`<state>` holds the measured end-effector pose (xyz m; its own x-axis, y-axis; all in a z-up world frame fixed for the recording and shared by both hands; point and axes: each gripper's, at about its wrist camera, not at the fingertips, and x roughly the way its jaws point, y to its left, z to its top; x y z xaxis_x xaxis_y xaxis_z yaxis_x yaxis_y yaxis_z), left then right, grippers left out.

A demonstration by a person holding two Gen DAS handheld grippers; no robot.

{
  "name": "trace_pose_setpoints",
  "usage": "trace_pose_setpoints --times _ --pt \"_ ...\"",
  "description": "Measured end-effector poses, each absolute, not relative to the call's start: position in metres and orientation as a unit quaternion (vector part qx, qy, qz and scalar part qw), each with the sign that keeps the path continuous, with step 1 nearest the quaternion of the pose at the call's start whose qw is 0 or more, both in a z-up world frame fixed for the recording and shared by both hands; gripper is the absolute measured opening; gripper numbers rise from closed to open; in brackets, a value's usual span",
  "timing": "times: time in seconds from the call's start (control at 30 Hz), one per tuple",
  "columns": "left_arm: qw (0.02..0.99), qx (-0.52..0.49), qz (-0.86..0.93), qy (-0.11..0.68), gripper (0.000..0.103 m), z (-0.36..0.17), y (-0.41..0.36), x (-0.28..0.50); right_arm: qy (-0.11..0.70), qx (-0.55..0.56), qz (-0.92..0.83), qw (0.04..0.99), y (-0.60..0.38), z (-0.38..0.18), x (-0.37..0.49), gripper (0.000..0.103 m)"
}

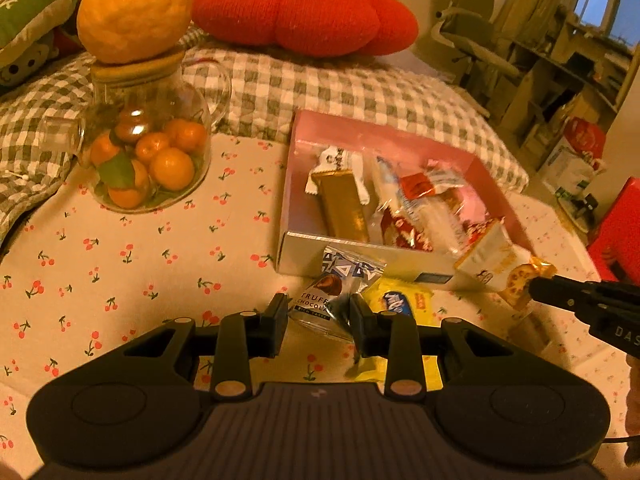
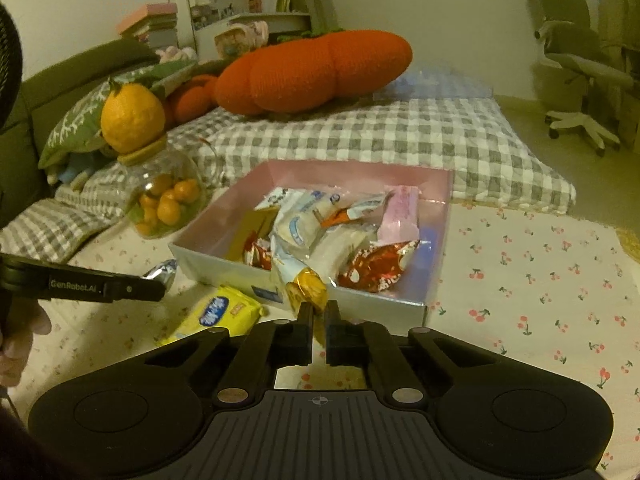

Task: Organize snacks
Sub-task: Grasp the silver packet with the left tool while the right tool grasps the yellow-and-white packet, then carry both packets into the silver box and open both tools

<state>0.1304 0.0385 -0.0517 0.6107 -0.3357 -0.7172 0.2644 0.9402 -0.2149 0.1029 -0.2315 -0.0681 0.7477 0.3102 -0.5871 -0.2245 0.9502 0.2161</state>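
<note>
A pink box (image 1: 298, 168) (image 2: 224, 265) on the cherry-print cloth holds several wrapped snacks. My left gripper (image 1: 319, 314) is shut on a truffle chocolate packet (image 1: 340, 280), just in front of the box's near wall. My right gripper (image 2: 319, 312) is shut on a gold-and-white cookie packet (image 2: 306, 286) and holds it over the box's near edge; it also shows in the left wrist view (image 1: 496, 264). A yellow snack packet (image 1: 404, 300) (image 2: 218, 312) lies on the cloth in front of the box.
A glass jar of small oranges (image 1: 148, 152) (image 2: 168, 200) with a large citrus fruit (image 1: 134, 8) on top stands left of the box. A checked mattress (image 1: 320, 88) with a red pumpkin cushion (image 1: 304, 12) lies behind. A red box (image 1: 620, 232) sits at right.
</note>
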Motion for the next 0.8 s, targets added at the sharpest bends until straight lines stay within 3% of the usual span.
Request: trace_pose_setpoints --times 0.8 --pt "0.915 -0.085 -0.151 0.365 0.030 -0.035 0.017 0.147 0.292 0.151 0.069 0.942 -0.259 -0.058 0.120 0.000"
